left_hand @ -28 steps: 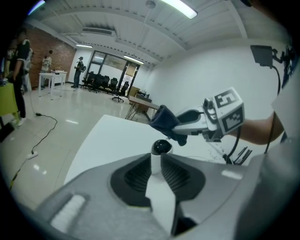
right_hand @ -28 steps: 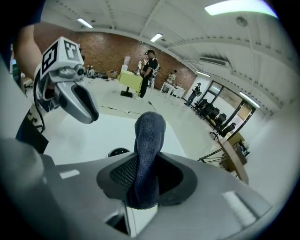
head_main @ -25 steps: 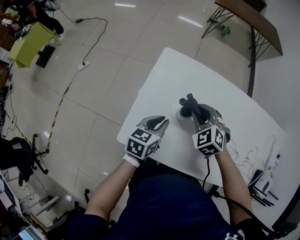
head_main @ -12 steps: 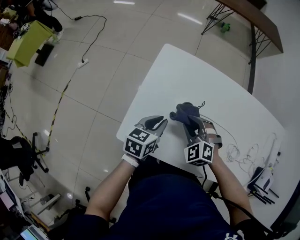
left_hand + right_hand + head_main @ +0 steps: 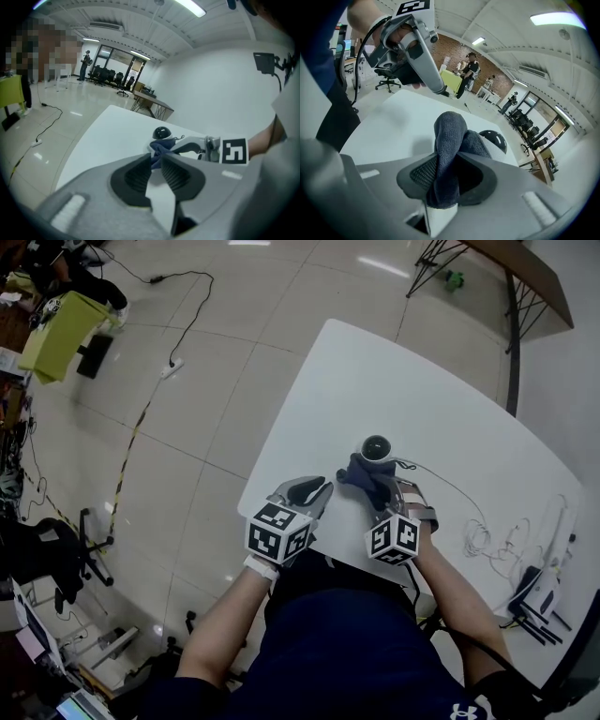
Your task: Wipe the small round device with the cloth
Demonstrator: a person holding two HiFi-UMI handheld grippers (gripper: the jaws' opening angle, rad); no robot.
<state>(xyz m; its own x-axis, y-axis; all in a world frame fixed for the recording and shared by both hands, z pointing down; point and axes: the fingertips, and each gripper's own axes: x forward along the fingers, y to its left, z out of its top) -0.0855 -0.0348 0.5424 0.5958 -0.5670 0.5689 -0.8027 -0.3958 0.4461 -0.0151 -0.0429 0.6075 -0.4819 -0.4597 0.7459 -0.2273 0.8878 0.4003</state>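
Currently the right gripper [image 5: 450, 176] is clamped on the cloth [image 5: 449, 140]. Both pads press into a bunched fold of the dark blue-grey fabric, and the free end of the fold stands up past the jaw tips. In the head view the right gripper [image 5: 380, 491] points away from the person, with the cloth [image 5: 361, 472] at its front end.

Directly ahead of this gripper, just beyond the cloth, stands the small round device [image 5: 496, 137], a black dome on a white base. The cloth overlaps its near lower side. No view shows whether the fabric presses on the dome. From above, the device [image 5: 377, 447] sits upright on the white bench [image 5: 375, 371]. A thin cable [image 5: 441, 482] runs from it toward the right of the gripper.

The left gripper [image 5: 156, 168] has its jaws apart by a narrow gap, with nothing between the pads. It hangs to the left of the right gripper, near the bench's near edge, and is well clear of the cloth. Through its gap and beyond it, the cloth [image 5: 158, 149] and the device [image 5: 161, 133] show ahead and slightly right. In the head view the left gripper [image 5: 314, 489] lies level with the right one.

Further right of both grippers, loose white cables [image 5: 497, 545] lie on the bench.
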